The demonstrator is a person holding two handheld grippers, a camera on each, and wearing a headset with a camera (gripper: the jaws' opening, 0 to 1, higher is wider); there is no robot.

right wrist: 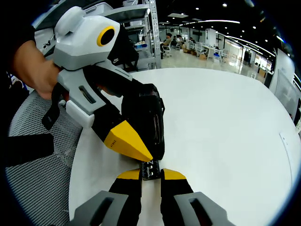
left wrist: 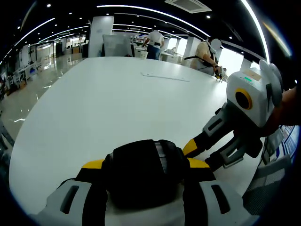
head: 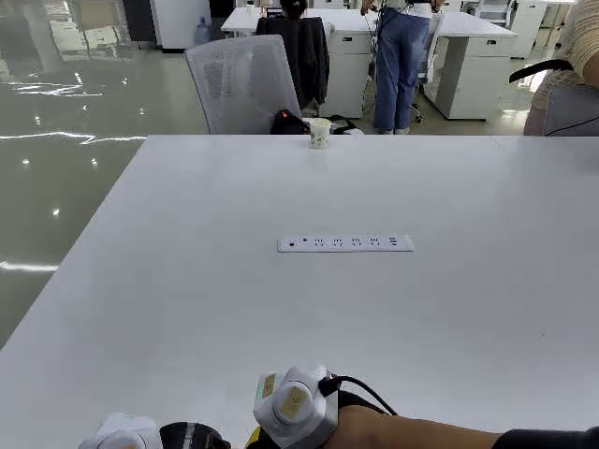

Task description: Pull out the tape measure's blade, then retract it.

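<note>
Your left tool is clamped around the black tape measure right by the tabletop's near edge, and your right tool pinches its blade tip. Farther out there's a power strip, then a paper cup.

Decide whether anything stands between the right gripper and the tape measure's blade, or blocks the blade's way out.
Nothing visible does. The right gripper has its jaws on the blade tip, just outside the tape measure that the left gripper clamps. On the table, the power strip lies far off.
</note>
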